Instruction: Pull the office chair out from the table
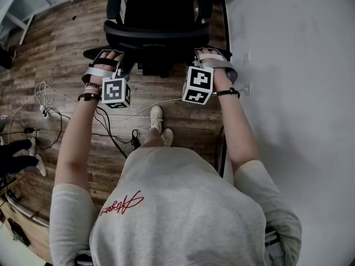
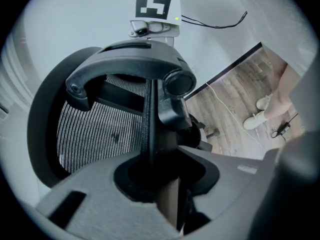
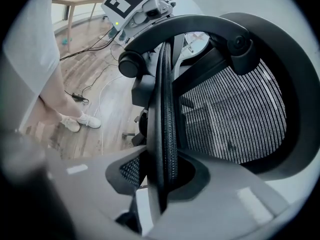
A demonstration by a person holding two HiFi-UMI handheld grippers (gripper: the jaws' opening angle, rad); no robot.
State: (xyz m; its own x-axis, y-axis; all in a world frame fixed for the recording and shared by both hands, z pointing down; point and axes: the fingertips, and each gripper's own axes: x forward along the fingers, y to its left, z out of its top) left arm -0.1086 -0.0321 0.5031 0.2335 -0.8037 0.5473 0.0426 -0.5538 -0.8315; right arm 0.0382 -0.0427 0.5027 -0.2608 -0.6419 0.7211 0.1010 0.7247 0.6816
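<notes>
Office chair (image 1: 158,21) at 12 o'clock: left gripper (image 1: 106,60) and right gripper (image 1: 206,57) each pinch its back's side edges. Wood floor (image 1: 61,60) lies open at 9 o'clock, wall (image 1: 288,49) close at 3.

Head view steeply downward; 2 gripper views close against shared office chair (image 1: 160,35).

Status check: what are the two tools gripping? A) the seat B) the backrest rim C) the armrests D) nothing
B: in each gripper view the backrest rim runs between the jaws of the left tool and the right tool, which are closed on it.
</notes>
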